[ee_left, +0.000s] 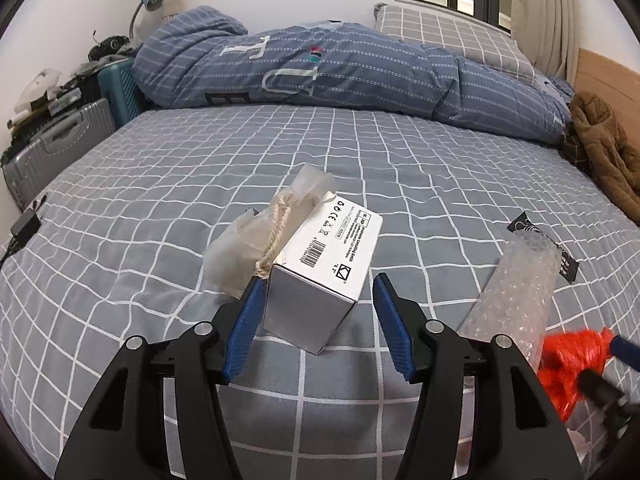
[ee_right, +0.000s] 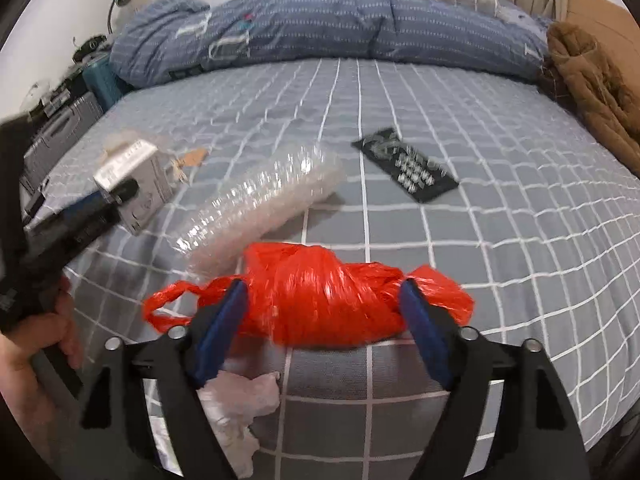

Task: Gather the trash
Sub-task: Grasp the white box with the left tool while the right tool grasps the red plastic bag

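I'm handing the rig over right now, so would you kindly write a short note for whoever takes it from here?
Left gripper: open, fingers either side of the white box, not closed on it.
Right gripper: open around the red plastic bag, which bulges between the fingers.
On the bed: bubble wrap roll, black packet, drawstring pouch beside the box, crumpled white wrapper at the near edge.
Done: nothing visibly collected.
Left: grasp the box and bag, then gather the rest.
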The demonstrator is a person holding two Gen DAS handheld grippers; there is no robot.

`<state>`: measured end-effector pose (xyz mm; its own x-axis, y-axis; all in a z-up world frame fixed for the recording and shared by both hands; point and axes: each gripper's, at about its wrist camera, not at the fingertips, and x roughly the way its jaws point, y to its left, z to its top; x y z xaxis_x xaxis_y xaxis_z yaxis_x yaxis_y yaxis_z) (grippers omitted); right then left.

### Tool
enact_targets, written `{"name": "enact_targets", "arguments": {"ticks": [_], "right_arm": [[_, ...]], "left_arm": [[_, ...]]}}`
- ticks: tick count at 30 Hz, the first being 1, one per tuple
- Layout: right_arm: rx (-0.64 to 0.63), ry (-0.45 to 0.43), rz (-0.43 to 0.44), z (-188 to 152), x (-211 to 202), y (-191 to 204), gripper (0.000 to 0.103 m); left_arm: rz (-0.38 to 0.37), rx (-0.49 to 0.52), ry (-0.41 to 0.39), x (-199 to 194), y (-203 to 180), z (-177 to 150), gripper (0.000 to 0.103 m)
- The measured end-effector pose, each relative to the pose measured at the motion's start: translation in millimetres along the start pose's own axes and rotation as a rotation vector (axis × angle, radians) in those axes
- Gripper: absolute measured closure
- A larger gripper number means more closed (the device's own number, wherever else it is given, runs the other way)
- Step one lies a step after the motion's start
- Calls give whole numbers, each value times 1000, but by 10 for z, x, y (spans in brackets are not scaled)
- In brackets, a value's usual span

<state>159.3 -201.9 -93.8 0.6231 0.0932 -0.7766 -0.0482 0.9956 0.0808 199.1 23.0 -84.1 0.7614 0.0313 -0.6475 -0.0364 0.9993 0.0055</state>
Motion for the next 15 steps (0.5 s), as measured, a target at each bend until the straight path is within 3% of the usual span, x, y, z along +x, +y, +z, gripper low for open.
{"name": "enact_targets", "arguments": {"ticks": [2, 6, 9, 15], "right_arm": [[-4, 16, -6, -21, 83, 7, 28], [-48, 40, -38, -43, 159, 79, 53], [-69, 58, -45, -73, 205, 113, 65], [-61, 69, -29, -80, 206, 115, 72]], "left_arm": [[-5, -3, 1, 13, 17, 5, 54], [-28, -22, 6, 37, 83, 21, 57], [-28, -20, 6, 46, 95, 13, 58], [-30, -28, 4, 25, 104, 9, 59]]}}
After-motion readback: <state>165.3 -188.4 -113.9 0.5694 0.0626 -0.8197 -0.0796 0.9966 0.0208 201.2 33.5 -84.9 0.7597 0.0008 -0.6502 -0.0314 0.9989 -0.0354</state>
